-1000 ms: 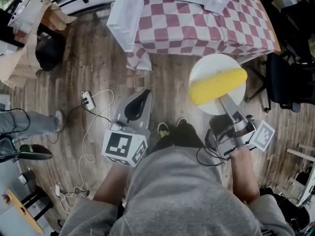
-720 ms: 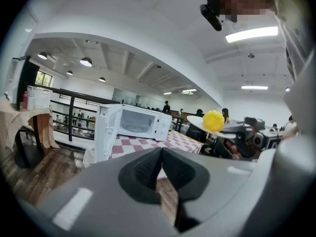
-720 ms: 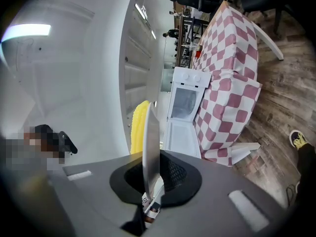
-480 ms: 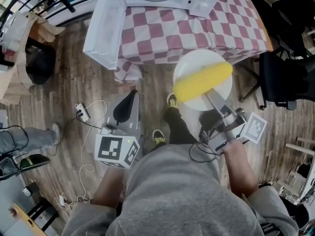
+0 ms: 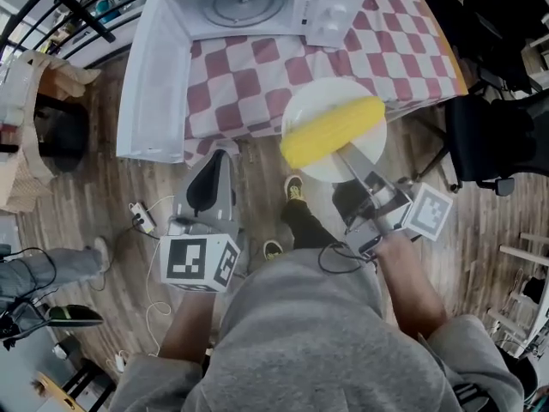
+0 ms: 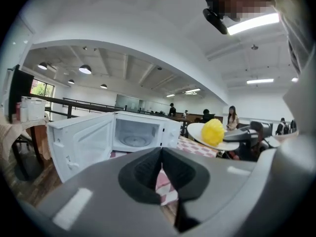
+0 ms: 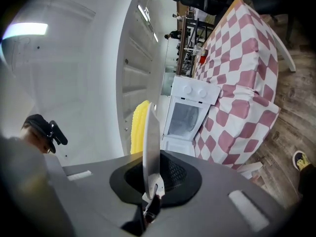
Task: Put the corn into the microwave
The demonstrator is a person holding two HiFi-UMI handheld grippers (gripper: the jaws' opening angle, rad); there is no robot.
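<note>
Door (image 5: 153, 84) of the microwave (image 5: 339, 11) stands fully open, swung out to the 9 o'clock side of the cavity and overhanging the table edge. On the floor below it lies a power strip (image 5: 140, 217) with its white cable.

Left gripper (image 5: 221, 154): jaws closed against each other, nothing between them. It points toward 12 o'clock at the near edge of the checked tablecloth (image 5: 249, 84), just right of the open door.

Cavity: the glass turntable (image 5: 250, 3) is bare and nothing blocks the opening.

Corn (image 5: 333, 130): it lies on a white plate (image 5: 322, 93) held in the air over the near table edge, not yet inside the microwave. In the head view its long axis runs from 8 o'clock to 2 o'clock, across the line of approach.

Right gripper (image 5: 347, 154): jaws clamped on the plate rim at the plate's 5 o'clock side, with the plate and corn carried ahead of them. It is the hand nearer the task item.

Governing relation: the cavity lies at about 11 o'clock from the plate, across bare tablecloth. The move probably calls for travel up and to the left, with the plate kept level.

Obstructions: none on the direct path. The control-panel side of the microwave sits at 12 o'clock from the plate and should be cleared. A black chair (image 5: 489, 136) stands well apart at 3 o'clock.
</note>
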